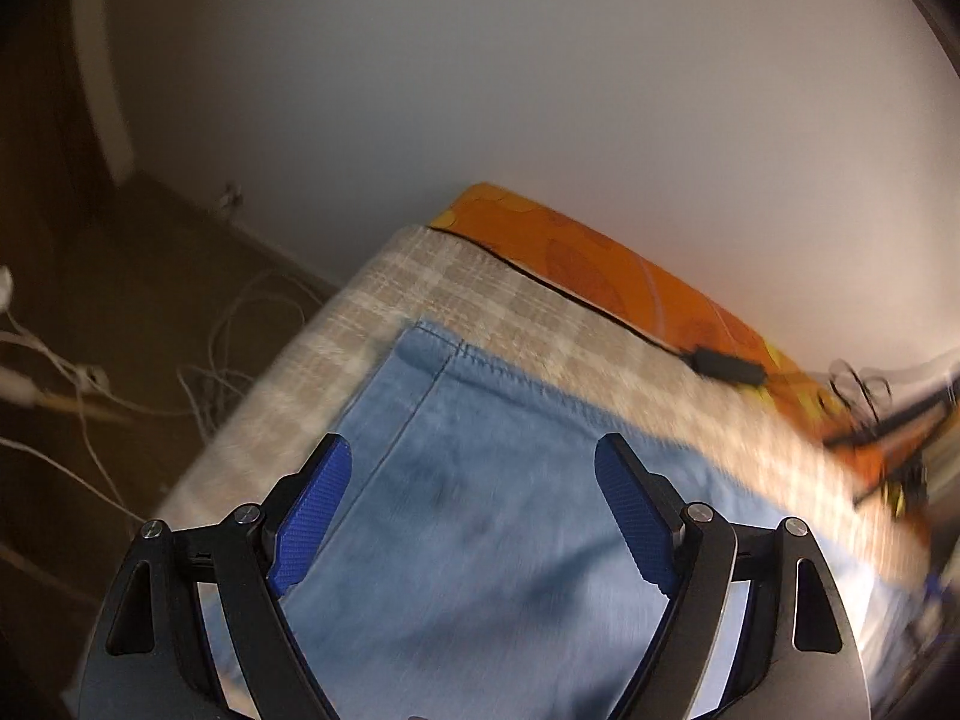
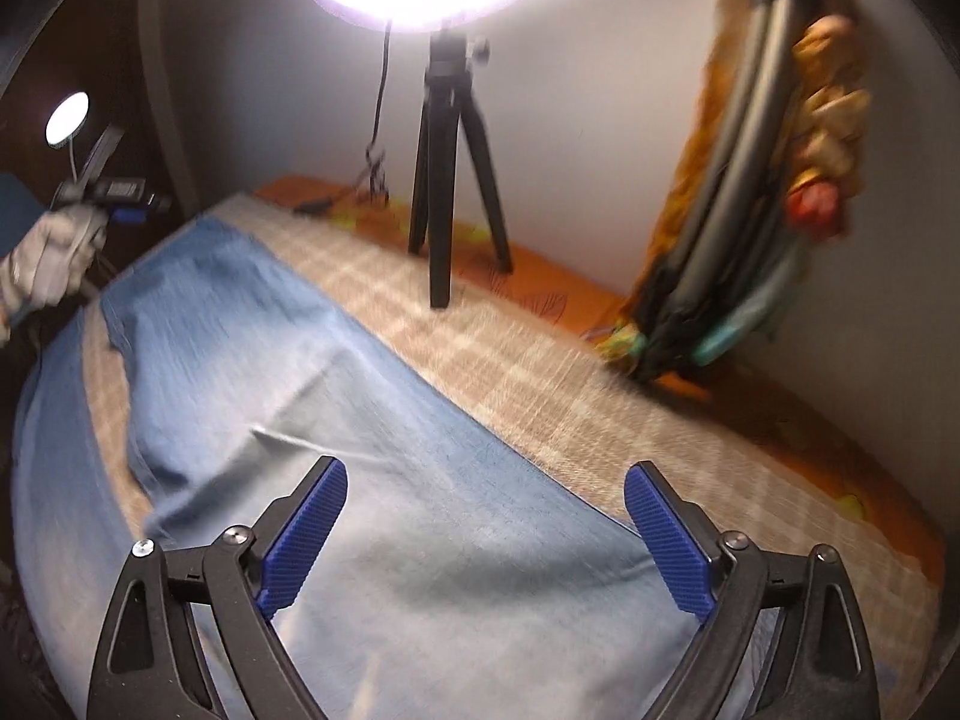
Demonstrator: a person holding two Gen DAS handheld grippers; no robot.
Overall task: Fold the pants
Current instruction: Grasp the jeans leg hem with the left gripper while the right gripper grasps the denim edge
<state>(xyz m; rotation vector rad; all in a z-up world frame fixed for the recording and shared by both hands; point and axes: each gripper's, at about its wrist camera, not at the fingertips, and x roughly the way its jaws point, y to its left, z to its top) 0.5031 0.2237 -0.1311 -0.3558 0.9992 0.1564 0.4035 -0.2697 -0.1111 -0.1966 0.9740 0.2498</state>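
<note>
Light blue pants (image 2: 360, 420) lie spread flat on a beige plaid cloth (image 2: 540, 372) that covers the bed. In the left wrist view a leg's stitched hem (image 1: 468, 360) lies near the bed's corner. My left gripper (image 1: 471, 450) hovers open over that leg end, nothing between its blue pads. In the right wrist view the pants run from the near edge away to the far left, with a crease and a fold in the middle. My right gripper (image 2: 487, 468) hangs open above the wide near part, apart from the fabric. A gloved hand (image 2: 48, 264) at the far left holds the other tool.
An orange patterned sheet (image 1: 600, 264) shows along the wall side, with a black cable and adapter (image 1: 726, 369) on it. A black tripod (image 2: 450, 180) with a bright ring light stands on the bed. A folded stand wrapped in colourful cloth (image 2: 750, 210) leans on the wall. White cables (image 1: 90, 384) lie on the floor.
</note>
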